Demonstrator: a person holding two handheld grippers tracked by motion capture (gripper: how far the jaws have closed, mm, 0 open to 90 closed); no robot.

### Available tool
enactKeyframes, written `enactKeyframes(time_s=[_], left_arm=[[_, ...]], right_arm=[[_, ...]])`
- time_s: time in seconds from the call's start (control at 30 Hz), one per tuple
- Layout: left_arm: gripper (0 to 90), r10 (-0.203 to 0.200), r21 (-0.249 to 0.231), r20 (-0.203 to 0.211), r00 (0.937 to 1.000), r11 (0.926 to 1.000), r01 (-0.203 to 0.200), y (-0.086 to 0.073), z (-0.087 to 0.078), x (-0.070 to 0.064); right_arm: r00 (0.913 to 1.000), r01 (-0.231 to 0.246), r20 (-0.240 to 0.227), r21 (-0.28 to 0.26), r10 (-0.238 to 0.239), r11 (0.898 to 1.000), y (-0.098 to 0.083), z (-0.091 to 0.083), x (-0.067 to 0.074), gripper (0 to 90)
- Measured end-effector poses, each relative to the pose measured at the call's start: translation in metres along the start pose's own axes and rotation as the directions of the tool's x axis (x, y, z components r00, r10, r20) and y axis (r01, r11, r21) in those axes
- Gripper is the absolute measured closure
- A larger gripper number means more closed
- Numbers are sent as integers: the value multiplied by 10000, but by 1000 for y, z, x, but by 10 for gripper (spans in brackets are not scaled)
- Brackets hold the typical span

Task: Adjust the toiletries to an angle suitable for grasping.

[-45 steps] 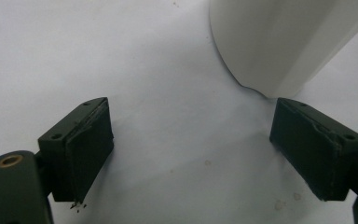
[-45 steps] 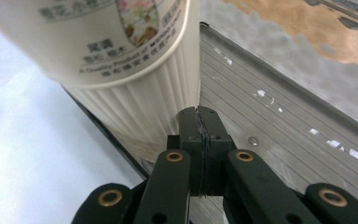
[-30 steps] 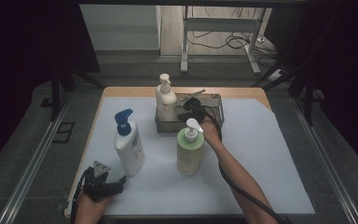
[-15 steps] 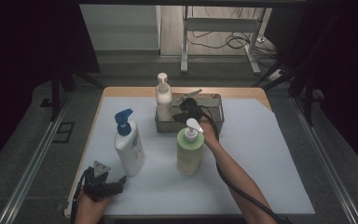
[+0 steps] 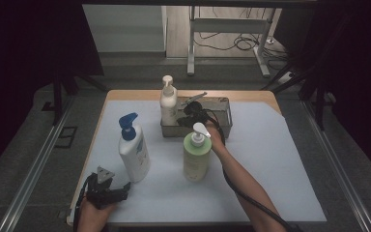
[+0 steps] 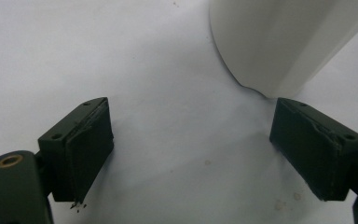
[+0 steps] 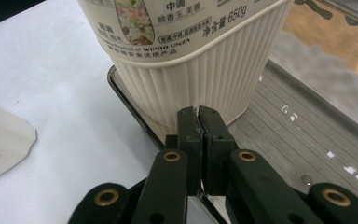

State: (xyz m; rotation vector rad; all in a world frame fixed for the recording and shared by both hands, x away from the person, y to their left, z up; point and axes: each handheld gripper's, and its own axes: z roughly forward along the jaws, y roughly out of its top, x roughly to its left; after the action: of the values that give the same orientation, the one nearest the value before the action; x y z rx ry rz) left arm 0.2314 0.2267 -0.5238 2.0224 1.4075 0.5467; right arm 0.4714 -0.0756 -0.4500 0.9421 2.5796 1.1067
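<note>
We see the right gripper (image 7: 199, 116) with its two black fingers (image 7: 188, 130) pressed together, nothing between them, their tips touching or just short of the ribbed base of a cream pump bottle (image 7: 191, 56); we cannot tell which. That bottle stands upright at the left end of a shallow metal tray (image 7: 303, 140), and its label carries printed text and a small flower picture. From the high view, the right gripper (image 5: 193, 110) sits over the tray (image 5: 222, 126), which lies near the far edge of the counter (image 5: 280, 159), about midway along it, with the cream pump bottle (image 5: 168, 101) rising from its left end. The person's right forearm (image 5: 244, 186) reaches in from the near edge. Just in front of the tray stands a green pump bottle (image 5: 196, 154) with a white pump head. To its left, well apart, stands a white bottle with a blue pump (image 5: 133, 150). The left gripper (image 6: 191, 144) has its fingers (image 6: 81, 144) spread wide over the white counter surface, gripping nothing; the rounded base of the white bottle (image 6: 279, 42) stands just beyond the finger on the right of that view. In the high view this left gripper (image 5: 121, 193) rests low at the near left corner of the counter, held in the person's left hand (image 5: 94, 210).
</note>
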Motion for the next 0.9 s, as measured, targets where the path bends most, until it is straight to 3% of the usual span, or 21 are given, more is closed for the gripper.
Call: enactKeyframes(time_s=[0.5, 0.9], left_arm=[[130, 1, -12, 0, 10000, 10000, -1, 0, 0, 0], [131, 2, -15, -3, 10000, 10000, -2, 0, 0, 0]], right_arm=[[9998, 150, 94, -110, -149, 9998, -2, -21, -1, 786], [9991, 322, 286, -215, -316, 9993, -8, -44, 1, 548]])
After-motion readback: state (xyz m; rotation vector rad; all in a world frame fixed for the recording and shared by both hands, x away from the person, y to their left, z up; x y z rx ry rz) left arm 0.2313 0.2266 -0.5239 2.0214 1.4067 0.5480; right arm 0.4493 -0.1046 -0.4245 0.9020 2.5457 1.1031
